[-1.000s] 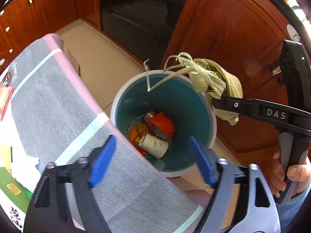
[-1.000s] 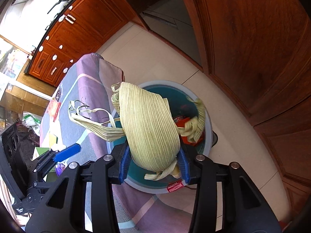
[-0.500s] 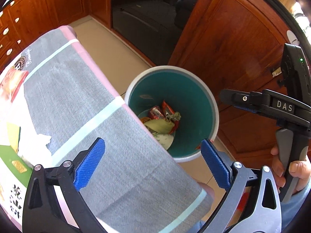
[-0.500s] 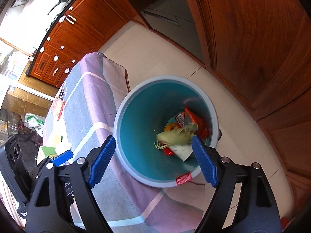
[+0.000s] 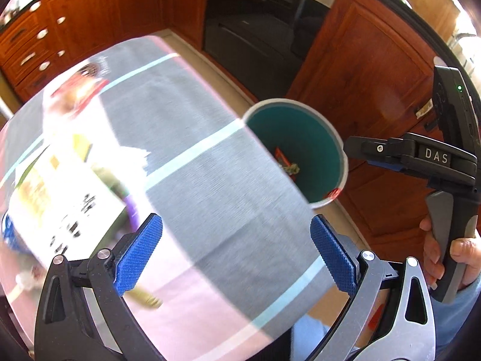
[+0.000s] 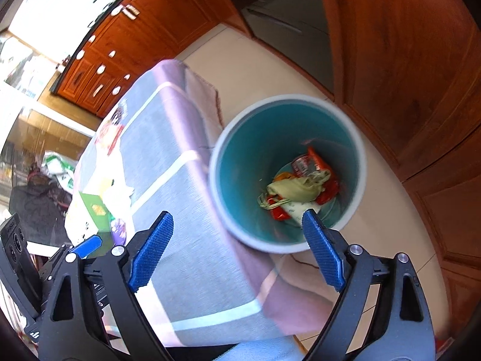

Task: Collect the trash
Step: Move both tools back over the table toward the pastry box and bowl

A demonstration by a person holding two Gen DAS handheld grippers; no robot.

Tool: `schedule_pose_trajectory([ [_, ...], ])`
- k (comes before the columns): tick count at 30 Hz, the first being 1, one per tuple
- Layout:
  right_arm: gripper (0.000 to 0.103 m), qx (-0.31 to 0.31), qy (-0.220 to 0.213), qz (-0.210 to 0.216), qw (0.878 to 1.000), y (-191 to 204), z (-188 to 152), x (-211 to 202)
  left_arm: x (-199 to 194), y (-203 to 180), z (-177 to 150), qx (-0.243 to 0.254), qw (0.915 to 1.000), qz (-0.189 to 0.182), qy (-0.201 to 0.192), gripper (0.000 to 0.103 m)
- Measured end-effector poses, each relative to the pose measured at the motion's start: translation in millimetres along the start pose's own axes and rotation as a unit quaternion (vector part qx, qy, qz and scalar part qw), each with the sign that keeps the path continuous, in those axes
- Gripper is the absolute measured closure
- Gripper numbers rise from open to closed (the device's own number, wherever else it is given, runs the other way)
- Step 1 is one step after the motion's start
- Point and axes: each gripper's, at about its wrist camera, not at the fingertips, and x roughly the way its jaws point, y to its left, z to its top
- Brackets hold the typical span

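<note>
Below, at floor level beside the table edge: teal-lined bin (image 6: 288, 168), set there presumably so that items can be dropped straight off the tabletop. Inside, at the bottom: pale dried leaf wrapper (image 6: 294, 188) lying on red packets (image 6: 315, 162) and other refuse. Right gripper (image 6: 237, 252): jaws spread wide, nothing between the pads, poised above the bin's near rim, probably an unloading position. Left gripper (image 5: 237, 252): jaws likewise wide and empty, aimed across the grey striped tablecloth (image 5: 210, 186) toward the cluttered far-left part of the table. Remaining on the cloth, blurred: green-and-white box (image 6: 90, 213), crumpled white paper (image 6: 120, 192), small purple item (image 6: 118, 228), red-printed packet (image 6: 109, 134); exact kinds not discernible. Likely next: reach with the left for one of these.
</note>
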Motion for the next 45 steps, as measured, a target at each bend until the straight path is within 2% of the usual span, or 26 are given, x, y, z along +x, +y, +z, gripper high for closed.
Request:
schedule_pose_trajectory([
  [12,0.019,-0.094,0.028,0.005,0.995,109.8,-32.6,18.8,-50.6,100.9,-61.7,-0.101,0.9941,0.015,-0.036,0.004],
  [19,0.019,-0.123,0.040,0.001,0.992,154.2,-38.4,35.3,-59.8,146.2,-61.3,-0.163,0.9846,0.021,-0.058,0.004],
  [23,0.019,-0.124,0.046,-0.005,0.991,163.2,-36.3,42.2,-61.1,168.8,-51.2,-0.184,0.9796,0.042,-0.068,0.004],
  [26,0.019,-0.126,0.049,-0.007,0.991,171.7,-32.4,47.1,-67.0,185.9,-46.1,-0.176,0.9794,0.059,-0.079,0.004],
  [31,0.019,-0.139,0.066,-0.005,0.988,190.4,-30.5,66.4,-68.4,195.0,-47.3,-0.116,0.9874,0.083,-0.070,0.004],
  [39,0.019,-0.164,0.089,-0.014,0.982,217.4,-33.5,101.3,-58.5,211.2,-56.0,-0.093,0.9905,0.087,-0.052,0.004],
  [45,0.013,-0.166,0.105,-0.033,0.980,202.8,-34.5,116.3,-55.2,210.6,-43.3,-0.052,0.9941,0.080,-0.052,0.004],
])
